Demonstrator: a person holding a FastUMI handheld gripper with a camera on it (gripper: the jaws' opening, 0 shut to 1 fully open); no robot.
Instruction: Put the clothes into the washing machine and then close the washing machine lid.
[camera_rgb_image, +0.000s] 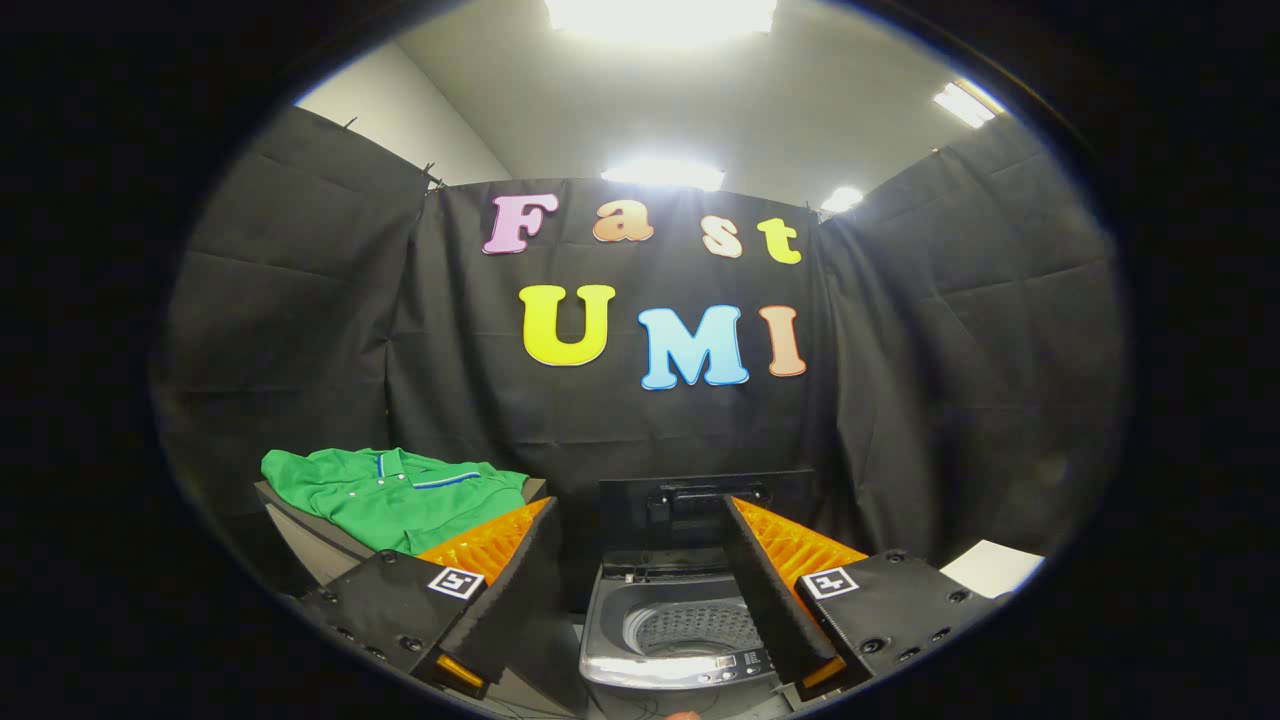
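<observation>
A green polo shirt (395, 492) with a blue-striped collar lies spread on a grey stand (305, 540), ahead and to the left of my left finger. A small grey top-loading washing machine (610, 625) stands just ahead, between my fingers. Its dark lid (700, 500) is raised upright at the back and the perforated drum (685, 628) lies bare below. My gripper (640, 515) is open, fingers (520, 585) wide apart with nothing between them, held above the machine's front.
Black cloth walls close the booth behind and on both sides. A white sheet or board (995, 567) shows beyond my right finger. The machine's control panel (740, 662) runs along its near edge.
</observation>
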